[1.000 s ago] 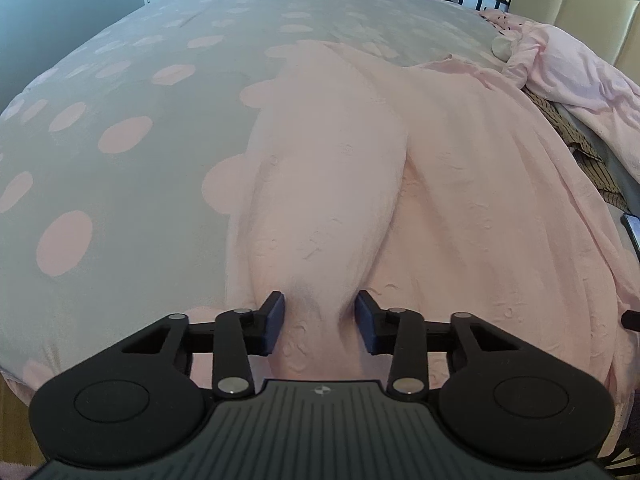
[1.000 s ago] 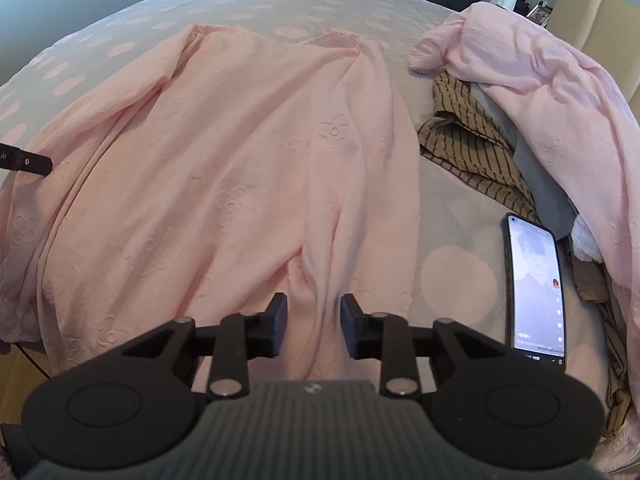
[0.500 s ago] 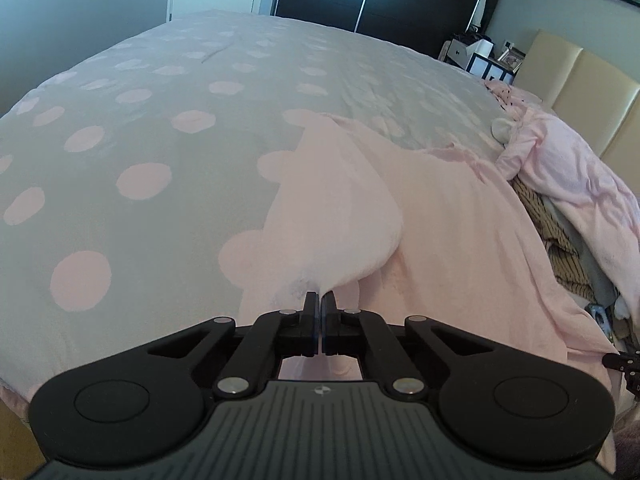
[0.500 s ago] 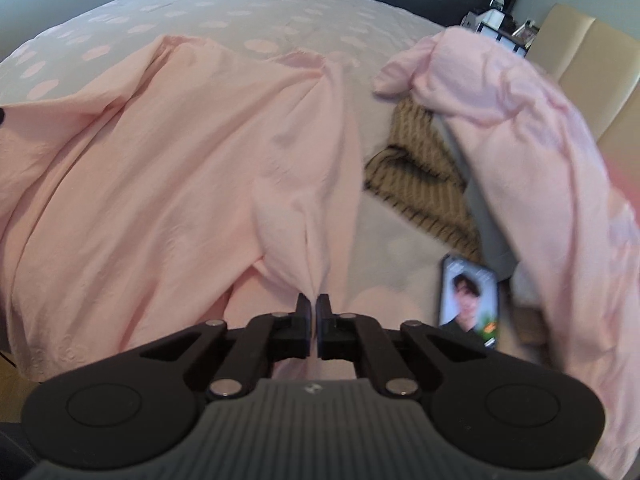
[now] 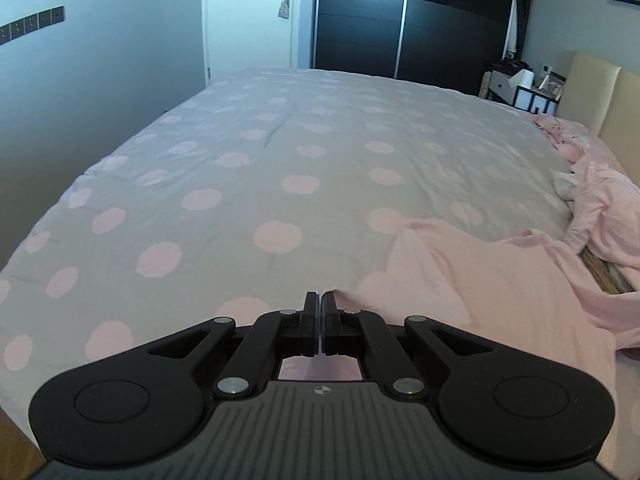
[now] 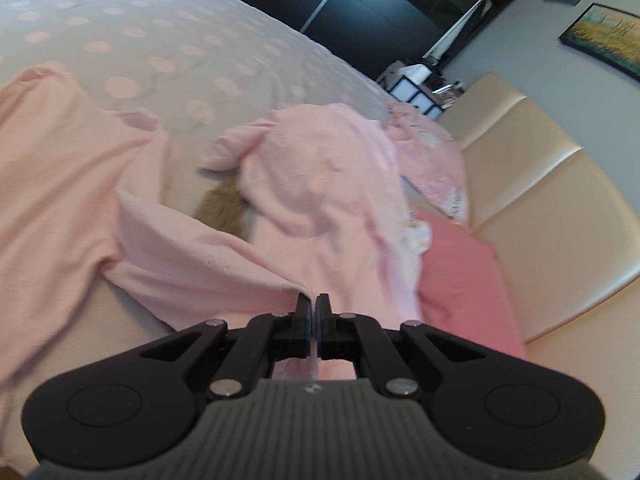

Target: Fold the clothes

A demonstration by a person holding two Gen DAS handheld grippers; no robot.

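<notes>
The pink garment (image 5: 472,280) is spread on the near right part of the bed (image 5: 280,168), and both grippers have a bit of it. The left gripper (image 5: 321,300) has its fingers pinched together on a thin edge of the fabric, which trails off to the right from the tips. In the right wrist view the right gripper (image 6: 313,304) is clamped the same way on another edge of the garment (image 6: 192,256), with a fold of it stretching away to the left. That view is pretty blurry.

Just beyond it, a second pink piece of clothing (image 6: 320,176) lies heaped up, with something brown (image 6: 224,208) poking out from under it. Further right there's a darker pink pillow (image 6: 464,272) against the cream headboard (image 6: 540,184). The bed cover is grey with pink dots. At the far end stands a dark wardrobe (image 5: 412,20).
</notes>
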